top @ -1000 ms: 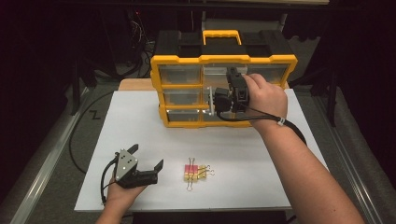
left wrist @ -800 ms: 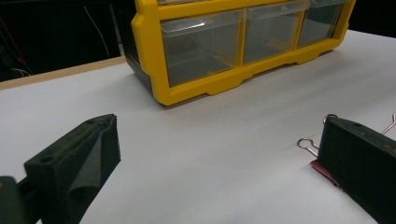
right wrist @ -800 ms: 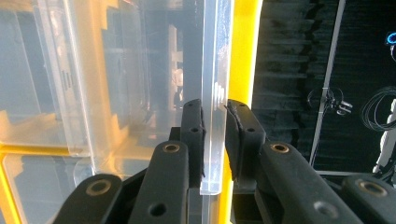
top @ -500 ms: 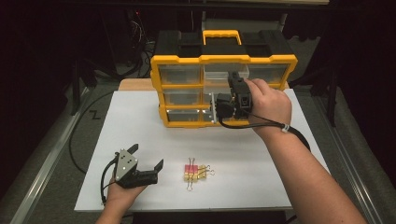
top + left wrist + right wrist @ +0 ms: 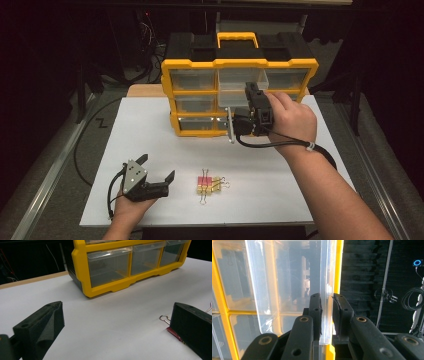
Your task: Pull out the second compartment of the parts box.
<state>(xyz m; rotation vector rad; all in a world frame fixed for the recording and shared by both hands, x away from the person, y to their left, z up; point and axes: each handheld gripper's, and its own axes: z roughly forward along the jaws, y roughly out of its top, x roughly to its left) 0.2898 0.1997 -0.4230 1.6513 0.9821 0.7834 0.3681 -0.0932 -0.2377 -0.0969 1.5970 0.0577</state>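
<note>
A yellow organizer (image 5: 192, 64) with clear drawers stands at the back of the white sheet (image 5: 280, 195). Its top middle drawer (image 5: 231, 91) sticks out toward me. My right gripper (image 5: 248, 94) is shut on that drawer's front wall; in the right gripper view the clear wall (image 5: 325, 277) runs between the two pads, gripper (image 5: 327, 299). My left gripper (image 5: 159, 167) rests low on the sheet at the front left, open, with nothing between its jaws, gripper (image 5: 116, 308). A small cluster of binder clips (image 5: 210, 185) lies just to its right, clips (image 5: 165, 319).
The organizer's bottom row of drawers (image 5: 110, 265) is pushed in. A wooden board (image 5: 145, 90) shows behind the sheet at the left. Black cable (image 5: 85, 145) loops off the sheet's left edge. Dark surroundings and metal rails border the table.
My right gripper has come toward me with the top middle drawer in it, so the drawer stands farther out. The left gripper and the clips have not moved.
</note>
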